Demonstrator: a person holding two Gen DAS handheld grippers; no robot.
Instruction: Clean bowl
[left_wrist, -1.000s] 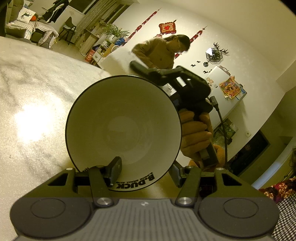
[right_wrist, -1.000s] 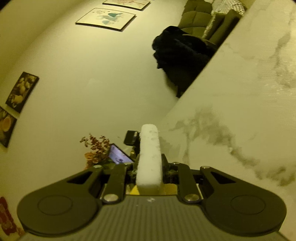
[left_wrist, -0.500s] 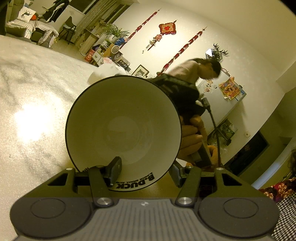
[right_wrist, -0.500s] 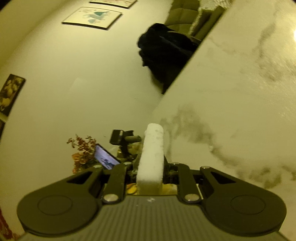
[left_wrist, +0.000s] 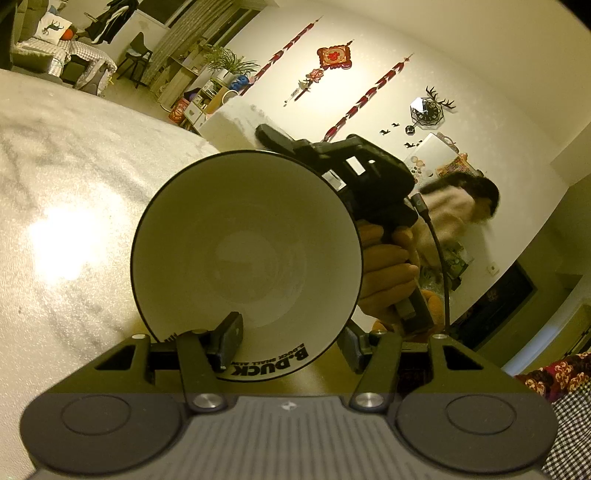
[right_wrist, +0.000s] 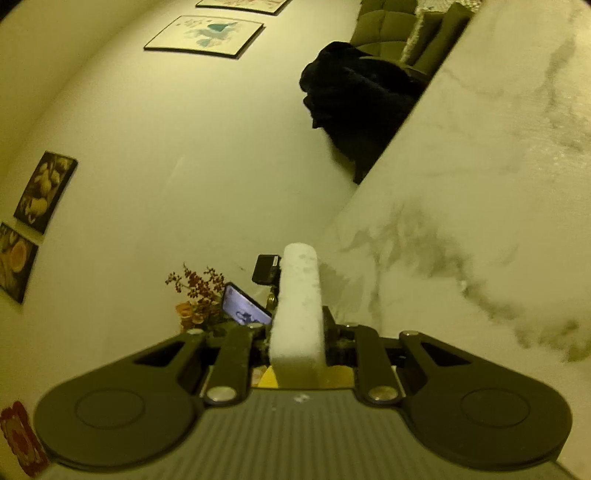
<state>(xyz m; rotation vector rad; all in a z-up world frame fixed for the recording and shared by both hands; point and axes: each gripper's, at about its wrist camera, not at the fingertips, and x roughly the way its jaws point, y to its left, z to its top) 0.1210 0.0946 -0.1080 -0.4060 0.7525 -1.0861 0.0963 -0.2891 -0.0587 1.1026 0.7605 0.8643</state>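
Left gripper (left_wrist: 291, 341) is pinched on the rim of the bowl (left_wrist: 245, 251), one finger inside and one outside, holding it tipped with its mouth toward my camera above the marble table (left_wrist: 66, 221); I judge this exposes the inside for wiping. Right gripper (right_wrist: 297, 332) is clamped on the white sponge (right_wrist: 298, 302), which sticks forward past the fingers. It sits behind the bowl's upper edge, sponge apparently clear of the bowl.

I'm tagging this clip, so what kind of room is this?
Most likely a home living and dining area. A marble-look table sits near a sofa, with framed pictures and red hanging ornaments on the walls.
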